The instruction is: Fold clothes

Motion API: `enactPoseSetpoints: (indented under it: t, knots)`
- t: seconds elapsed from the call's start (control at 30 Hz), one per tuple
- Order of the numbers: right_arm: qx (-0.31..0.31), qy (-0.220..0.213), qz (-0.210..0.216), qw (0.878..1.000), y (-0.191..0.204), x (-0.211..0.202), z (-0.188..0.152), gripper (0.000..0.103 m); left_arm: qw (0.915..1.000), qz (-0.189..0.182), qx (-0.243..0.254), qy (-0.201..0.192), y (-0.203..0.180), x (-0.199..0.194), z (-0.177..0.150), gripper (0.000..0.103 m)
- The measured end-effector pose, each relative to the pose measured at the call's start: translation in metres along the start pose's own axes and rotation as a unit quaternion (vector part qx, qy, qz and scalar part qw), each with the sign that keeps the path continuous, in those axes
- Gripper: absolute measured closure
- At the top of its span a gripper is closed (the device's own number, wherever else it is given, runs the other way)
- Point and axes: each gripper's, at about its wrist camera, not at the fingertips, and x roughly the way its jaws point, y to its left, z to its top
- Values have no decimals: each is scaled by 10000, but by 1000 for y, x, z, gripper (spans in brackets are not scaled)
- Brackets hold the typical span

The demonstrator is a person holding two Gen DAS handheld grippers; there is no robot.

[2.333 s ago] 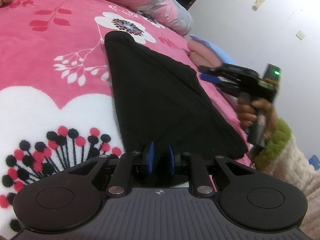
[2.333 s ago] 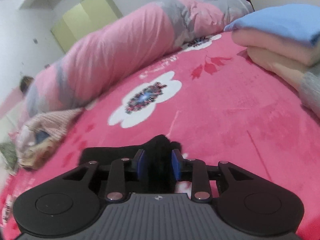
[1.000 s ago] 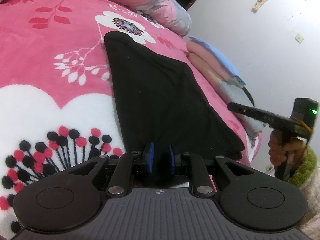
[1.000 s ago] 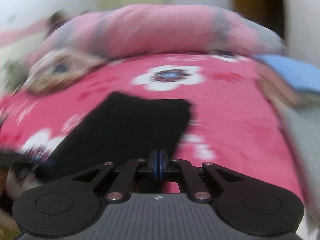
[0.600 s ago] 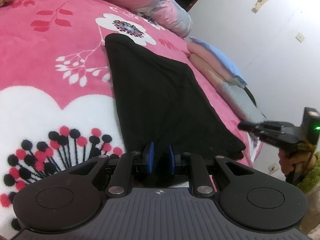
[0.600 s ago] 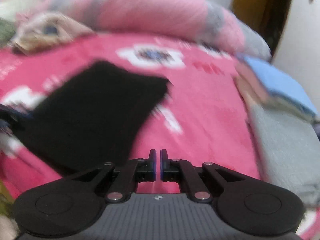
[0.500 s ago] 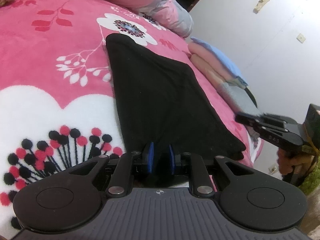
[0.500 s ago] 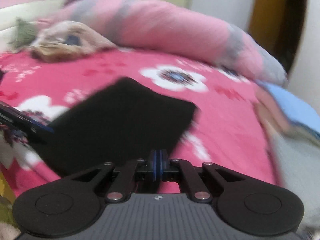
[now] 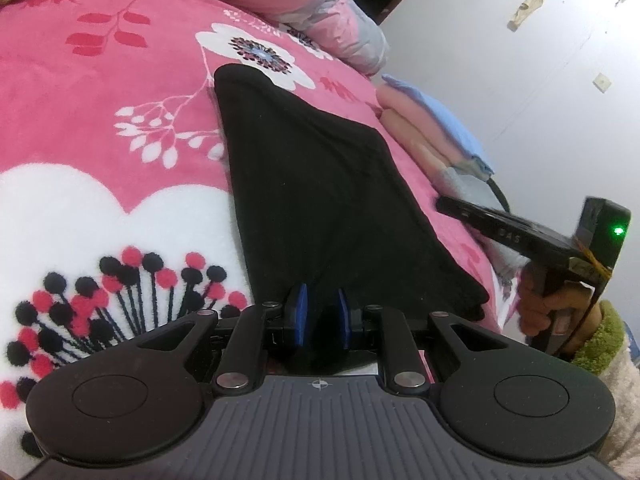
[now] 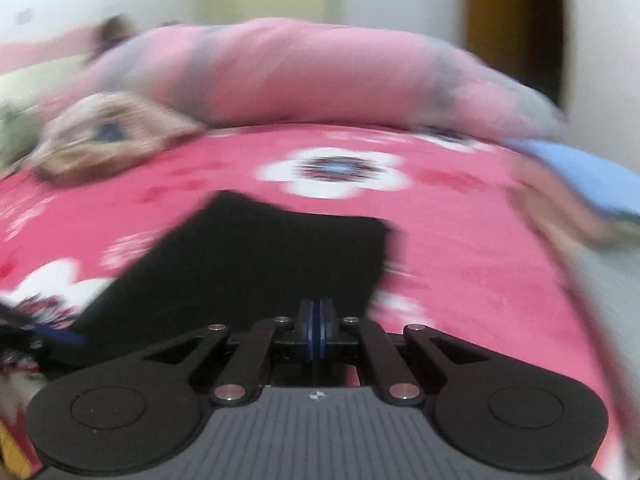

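The left claw (image 9: 322, 316) lies low over the bed, its blue pads (image 9: 299, 312) set a little apart with the near hem of the black garment (image 9: 320, 184) bunched dark between them, so it pinches that edge. The right claw (image 10: 316, 330) hangs above the near right part of the same garment (image 10: 260, 264), its two blue pads pressed flat together with nothing between them; its own view is smeared with motion blur. In the left wrist view the right claw (image 9: 444, 205) shows side-on off the garment's right edge, clear of the cloth, tilted with its tip pointing toward the garment, and the person's right hand (image 9: 548, 304) grips its handle below a small box with a green light (image 9: 618, 231); a green and cream fleecy sleeve (image 9: 600, 344) covers the wrist. The black garment lies folded flat on the pink blanket (image 9: 80, 92), a long dark panel running away from the left claw toward a white flower print (image 9: 260, 56). Just left of the garment's near end is a cluster of black and red dots on white. Beyond the garment's right edge sits a stack of folded clothes (image 9: 432, 128), pink below and blue on top. Past the garment's far end a rolled pink and grey quilt (image 10: 312, 76) crosses the bed, with a crumpled beige bundle (image 10: 104, 136) to its left. Behind the stack rises a white wall (image 9: 540, 52).
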Motion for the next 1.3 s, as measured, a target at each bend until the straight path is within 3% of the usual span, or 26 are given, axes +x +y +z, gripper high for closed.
enactPoseSetpoints:
  t: [0.1, 0.17, 0.23, 0.3, 0.4, 0.43, 0.53, 0.6, 0.67, 0.73, 0.8, 0.87, 0.93, 1.03, 1.2, 1.3]
  knots:
    - [47, 375, -314, 9988, -14, 33, -5, 103, 10000, -7, -16, -11, 0, -1, -1, 85]
    - [781, 403, -522, 9948, -49, 36, -8, 103, 10000, -36, -16, -23, 2, -1, -1, 85]
    - [822, 395, -1263, 9878, -62, 30, 3, 103, 10000, -80, -25, -27, 4, -1, -2, 85]
    - [678, 171, -973, 9928, -53, 20, 15, 103, 9999, -134, -72, -19, 6, -1, -1, 85]
    - [348, 111, 240, 9990, -22, 20, 28, 103, 9997, -209, -146, -17, 9, -1, -1, 85]
    - [171, 192, 453, 9986, -14, 27, 29, 103, 9996, -230, -178, -24, 10, -1, -2, 85]
    - [7, 541, 93, 9985, -23, 60, 25, 103, 9995, -256, -197, -44, 12, -2, -3, 85]
    - [878, 547, -389, 9939, -68, 65, 23, 103, 9994, -274, -192, -51, 12, -3, -4, 85]
    - [1095, 412, -688, 9908, -81, 57, 32, 103, 9994, -303, -188, -48, 13, -3, -4, 85]
    - [678, 261, -296, 9969, -64, 46, 43, 103, 9992, -346, -210, -42, 15, -3, -4, 85]
    - [440, 291, 743, 9958, -39, 44, 50, 103, 9990, -388, -236, -34, 17, -3, -4, 85]
    - [23, 465, 1387, 9892, -15, 54, 51, 103, 9988, -418, -264, -34, 18, -3, -4, 85]
    - [-230, 729, 1144, 9905, -7, 80, 52, 103, 9986, -434, -288, -48, 19, -4, -5, 85]
    - [276, 730, 99, 9969, -32, 103, 58, 103, 9986, -462, -235, -68, 19, -6, -7, 85]
    - [240, 439, 432, 9978, -24, 88, 79, 103, 9980, -592, -238, -48, 24, -6, -7, 85]
    - [398, 493, 177, 9978, -28, 107, 85, 103, 9975, -656, -262, -34, 26, -5, -6, 85]
